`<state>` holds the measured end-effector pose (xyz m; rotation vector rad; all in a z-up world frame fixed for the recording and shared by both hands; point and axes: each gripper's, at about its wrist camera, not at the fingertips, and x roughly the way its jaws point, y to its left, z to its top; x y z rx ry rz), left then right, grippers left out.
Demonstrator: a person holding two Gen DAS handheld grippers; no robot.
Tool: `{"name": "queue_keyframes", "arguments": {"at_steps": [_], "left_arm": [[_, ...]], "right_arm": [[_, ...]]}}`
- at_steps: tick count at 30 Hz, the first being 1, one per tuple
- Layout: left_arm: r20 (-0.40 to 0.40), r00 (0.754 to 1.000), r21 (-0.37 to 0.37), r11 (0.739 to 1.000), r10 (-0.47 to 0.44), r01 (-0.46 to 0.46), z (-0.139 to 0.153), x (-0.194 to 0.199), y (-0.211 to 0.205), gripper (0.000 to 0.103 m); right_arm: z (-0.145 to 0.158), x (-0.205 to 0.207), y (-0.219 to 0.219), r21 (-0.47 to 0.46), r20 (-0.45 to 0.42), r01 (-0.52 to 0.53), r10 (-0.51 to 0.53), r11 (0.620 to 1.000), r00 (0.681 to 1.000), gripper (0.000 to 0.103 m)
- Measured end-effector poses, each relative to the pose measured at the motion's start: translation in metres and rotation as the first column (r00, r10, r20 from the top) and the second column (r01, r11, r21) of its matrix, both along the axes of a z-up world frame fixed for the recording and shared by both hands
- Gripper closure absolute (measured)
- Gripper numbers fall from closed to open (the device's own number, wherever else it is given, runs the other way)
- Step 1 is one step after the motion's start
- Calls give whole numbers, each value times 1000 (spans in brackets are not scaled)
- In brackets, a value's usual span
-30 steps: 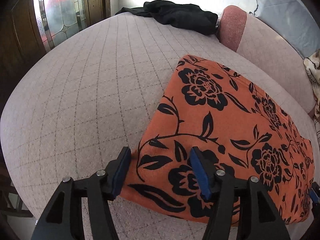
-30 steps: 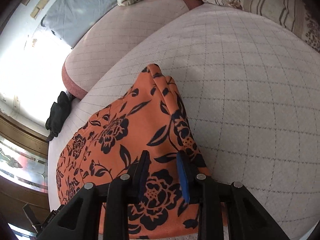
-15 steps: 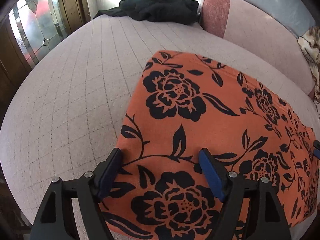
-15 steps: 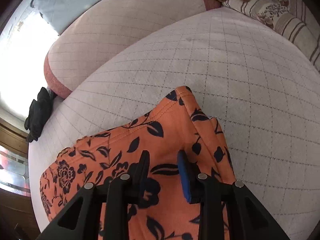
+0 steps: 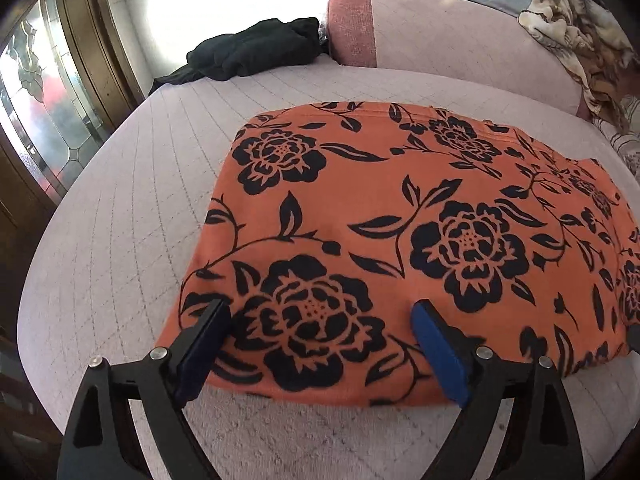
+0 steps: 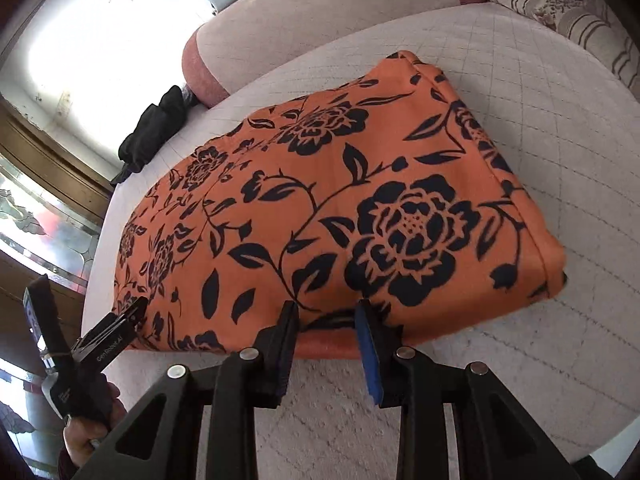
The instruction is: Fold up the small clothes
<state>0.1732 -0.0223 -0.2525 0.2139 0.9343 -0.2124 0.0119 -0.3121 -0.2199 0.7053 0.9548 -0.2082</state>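
Note:
An orange garment with black flowers lies folded flat on the quilted pink cushion. My left gripper hovers over its near left corner. Its jaws are opening wide; the cloth lies under the gap, and the blue pads do not press on it. My right gripper sits at the garment's near edge, further right. Its jaws stand a little apart, with the folded hem showing in the gap and nothing pinched. The right wrist view also shows the left gripper, with a hand holding it.
A black garment is bunched at the far edge beside a pink bolster. A patterned blanket lies at the far right. A wooden door with leaded glass stands left of the cushion.
The left jaws have spread wide apart. Both grippers have drawn back to the garment's near edge, and the orange cloth has gone from a raised ridge to lying flat.

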Motion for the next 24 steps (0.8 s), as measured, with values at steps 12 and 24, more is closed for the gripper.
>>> {"name": "queue_keyframes", "arguments": {"at_steps": [12,24], "left_arm": [[-146,983,-360,920,112,-158,31,-54,51,11],[-214,923,-381,842,320,-381,23,-45,95,11]], "right_arm": [[28,-37,-45,105,285,107,-133,989,949,32],[48,-15,-34,184,429,-45,-39,982,903,47]]}}
